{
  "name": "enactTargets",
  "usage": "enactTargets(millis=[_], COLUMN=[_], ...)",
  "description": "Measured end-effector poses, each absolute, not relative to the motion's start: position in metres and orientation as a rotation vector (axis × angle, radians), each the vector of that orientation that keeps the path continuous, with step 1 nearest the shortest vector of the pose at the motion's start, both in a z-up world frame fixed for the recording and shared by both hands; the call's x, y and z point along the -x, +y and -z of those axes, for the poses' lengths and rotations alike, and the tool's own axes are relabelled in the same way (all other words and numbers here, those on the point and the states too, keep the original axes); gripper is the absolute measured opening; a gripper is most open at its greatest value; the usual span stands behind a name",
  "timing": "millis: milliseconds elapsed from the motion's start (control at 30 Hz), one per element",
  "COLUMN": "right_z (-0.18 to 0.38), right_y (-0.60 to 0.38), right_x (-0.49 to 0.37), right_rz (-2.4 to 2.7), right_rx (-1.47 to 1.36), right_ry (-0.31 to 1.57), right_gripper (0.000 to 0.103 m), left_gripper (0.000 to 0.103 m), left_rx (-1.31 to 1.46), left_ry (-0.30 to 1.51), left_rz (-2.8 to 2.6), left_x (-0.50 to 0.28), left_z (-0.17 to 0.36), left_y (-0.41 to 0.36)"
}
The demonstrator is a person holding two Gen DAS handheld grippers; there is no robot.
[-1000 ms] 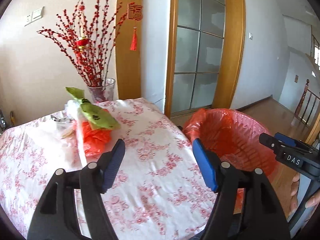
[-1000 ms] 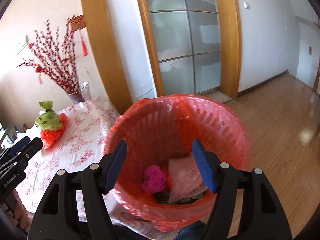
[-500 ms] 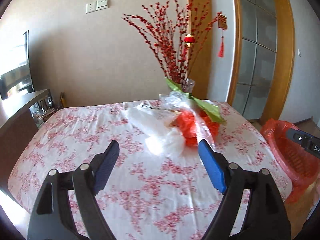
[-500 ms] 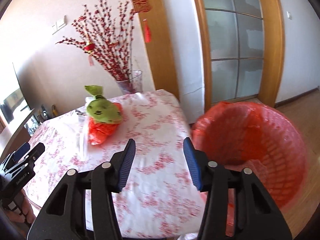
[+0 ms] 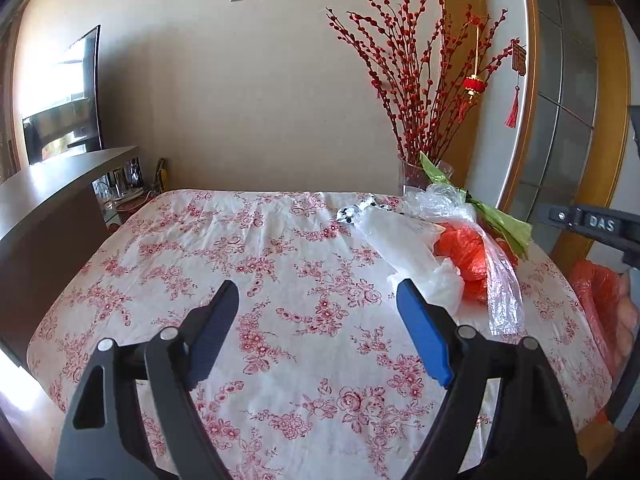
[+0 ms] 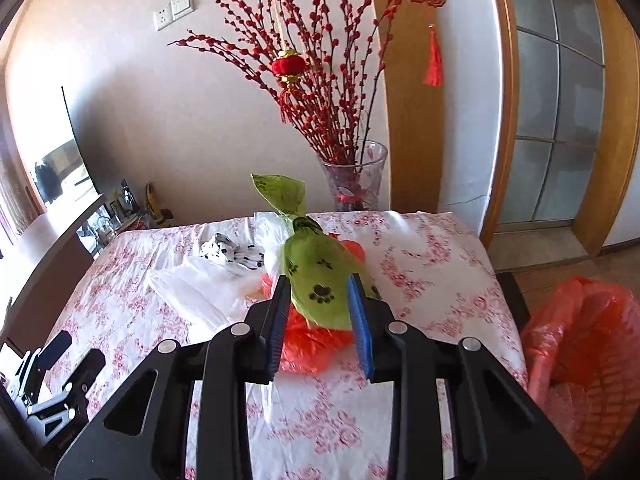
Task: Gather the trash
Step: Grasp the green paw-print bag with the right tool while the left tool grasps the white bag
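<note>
Centrally, right gripper point(image 6: 320, 300) closing w/ green bag point(image 6: 320, 272) between jaws; pads not yet pressing on it. Green bag lying atop orange bag point(image 6: 308, 344) on table point(image 6: 420, 264), beside white bag point(image 6: 200, 288) and spotted scrap point(image 6: 228, 254). Left gripper point(image 5: 318, 304) hanging over bare floral cloth, jaws spread wide, gripping nothing; trash pile sitting to its right. Bin point(image 6: 584, 356) w/ red liner standing off table's right edge. Vase point(image 6: 354, 176) standing behind pile.
</note>
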State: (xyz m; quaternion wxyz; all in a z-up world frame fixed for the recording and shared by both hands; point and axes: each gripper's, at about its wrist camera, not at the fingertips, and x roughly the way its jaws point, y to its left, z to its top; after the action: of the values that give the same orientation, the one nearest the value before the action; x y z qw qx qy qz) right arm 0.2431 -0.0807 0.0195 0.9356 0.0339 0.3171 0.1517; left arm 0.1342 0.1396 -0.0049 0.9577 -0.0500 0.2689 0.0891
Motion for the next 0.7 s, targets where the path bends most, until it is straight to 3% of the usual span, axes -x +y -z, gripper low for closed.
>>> enactTargets(millis=[267, 433, 700], right_z=[-0.001, 0.016, -0.009], right_y=[-0.042, -0.048, -0.083], right_x=[-0.275, -0.283, -0.255], right_rz=[-0.311, -0.276, -0.248], right_rx=[0.040, 0.069, -0.008], right_ry=[0.718, 0.758, 0.625], right_gripper=[0.030, 0.001, 0.001], left_gripper=[0.080, 0.080, 0.080], left_rx=[0.117, 0.124, 0.127], left_ry=[0.564, 0.574, 0.599], left_rz=[-0.178, -0.158, -0.113], left_x=[-0.146, -0.154, -0.172], left_z=[0.011, 0.014, 0.017], left_y=[0.149, 0.148, 0.140])
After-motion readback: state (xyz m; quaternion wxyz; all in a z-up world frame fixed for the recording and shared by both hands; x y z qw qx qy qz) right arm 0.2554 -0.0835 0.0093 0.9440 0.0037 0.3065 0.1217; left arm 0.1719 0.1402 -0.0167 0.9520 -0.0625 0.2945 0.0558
